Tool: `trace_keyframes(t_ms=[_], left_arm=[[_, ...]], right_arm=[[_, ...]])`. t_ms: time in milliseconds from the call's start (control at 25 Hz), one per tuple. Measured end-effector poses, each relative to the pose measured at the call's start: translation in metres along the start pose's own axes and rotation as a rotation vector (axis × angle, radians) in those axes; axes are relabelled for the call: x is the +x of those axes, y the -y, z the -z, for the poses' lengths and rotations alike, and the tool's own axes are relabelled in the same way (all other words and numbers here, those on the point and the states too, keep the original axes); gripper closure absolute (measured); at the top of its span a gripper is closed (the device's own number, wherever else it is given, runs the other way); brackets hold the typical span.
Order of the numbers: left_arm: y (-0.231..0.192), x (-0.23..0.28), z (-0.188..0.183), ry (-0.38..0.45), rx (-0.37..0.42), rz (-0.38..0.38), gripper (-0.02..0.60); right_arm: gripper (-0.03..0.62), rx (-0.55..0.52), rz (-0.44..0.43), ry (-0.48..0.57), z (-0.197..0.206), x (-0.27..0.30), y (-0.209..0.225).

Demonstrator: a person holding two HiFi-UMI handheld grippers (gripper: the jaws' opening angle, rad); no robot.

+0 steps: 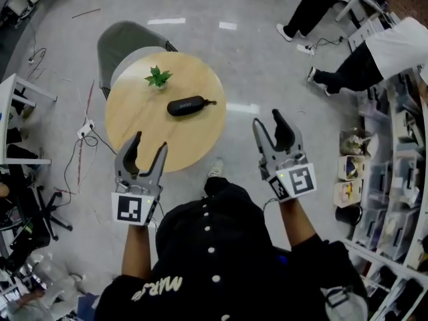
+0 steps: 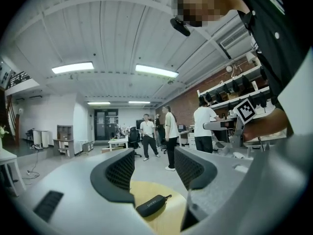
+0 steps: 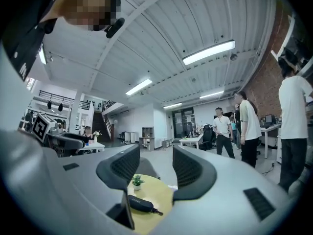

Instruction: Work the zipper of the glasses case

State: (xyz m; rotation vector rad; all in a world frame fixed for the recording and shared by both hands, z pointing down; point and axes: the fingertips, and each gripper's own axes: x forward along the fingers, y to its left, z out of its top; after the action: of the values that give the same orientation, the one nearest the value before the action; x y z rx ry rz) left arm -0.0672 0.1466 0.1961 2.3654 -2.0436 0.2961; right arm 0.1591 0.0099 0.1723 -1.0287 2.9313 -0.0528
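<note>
A black glasses case (image 1: 186, 105) lies zipped on the round wooden table (image 1: 137, 126), its zipper pull pointing right. My left gripper (image 1: 141, 147) hangs open over the table's near edge, well short of the case. My right gripper (image 1: 267, 126) is open too, held off the table's right side above the floor. In the left gripper view the case (image 2: 152, 205) lies low between the open jaws. The right gripper view shows the case (image 3: 140, 204) beyond the jaws. Neither gripper touches it.
A small potted plant (image 1: 158, 77) stands on the table behind the case. A grey chair (image 1: 120, 42) sits at the table's far side. Cables (image 1: 80, 152) run over the floor at left. Shelves with bins (image 1: 374, 179) line the right. People (image 1: 348, 65) sit far right.
</note>
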Motion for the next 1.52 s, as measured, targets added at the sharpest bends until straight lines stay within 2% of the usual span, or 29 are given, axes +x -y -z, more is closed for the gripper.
trace_keyframes(t_ms=[160, 360, 600, 720, 880, 960, 1080, 1200, 1520], left_arm=[[-0.007, 0.05, 0.0, -0.054, -0.038, -0.004, 0.341], [-0.013, 0.089, 0.01, -0.114, -0.057, -0.007, 0.341], [-0.022, 0.119, 0.037, -0.196, -0.052, 0.052, 0.341], [-0.03, 0.137, 0.054, -0.225, -0.031, 0.088, 0.341], [-0.031, 0.171, 0.09, -0.287, -0.013, 0.202, 0.341], [-0.03, 0.187, 0.114, -0.309, 0.019, 0.275, 0.341], [-0.021, 0.207, 0.149, -0.326, 0.086, 0.425, 0.341], [-0.013, 0.221, 0.181, -0.365, 0.091, 0.546, 0.341], [-0.016, 0.259, 0.265, -0.511, 0.167, 0.649, 0.341]], right_arm=[[0.397, 0.018, -0.048, -0.017, 0.002, 0.042, 0.031], [0.398, 0.03, -0.114, -0.07, 0.024, 0.081, 0.05], [0.398, 0.04, -0.164, -0.155, 0.064, 0.113, 0.054], [0.398, 0.006, -0.179, -0.248, 0.092, 0.126, 0.05], [0.396, -0.028, -0.221, -0.338, 0.135, 0.142, 0.045], [0.396, -0.039, -0.245, -0.39, 0.159, 0.152, 0.039], [0.396, -0.03, -0.293, -0.451, 0.195, 0.163, 0.028], [0.396, -0.071, -0.336, -0.541, 0.242, 0.165, 0.019], [0.396, -0.204, -0.468, -0.669, 0.336, 0.187, -0.001]])
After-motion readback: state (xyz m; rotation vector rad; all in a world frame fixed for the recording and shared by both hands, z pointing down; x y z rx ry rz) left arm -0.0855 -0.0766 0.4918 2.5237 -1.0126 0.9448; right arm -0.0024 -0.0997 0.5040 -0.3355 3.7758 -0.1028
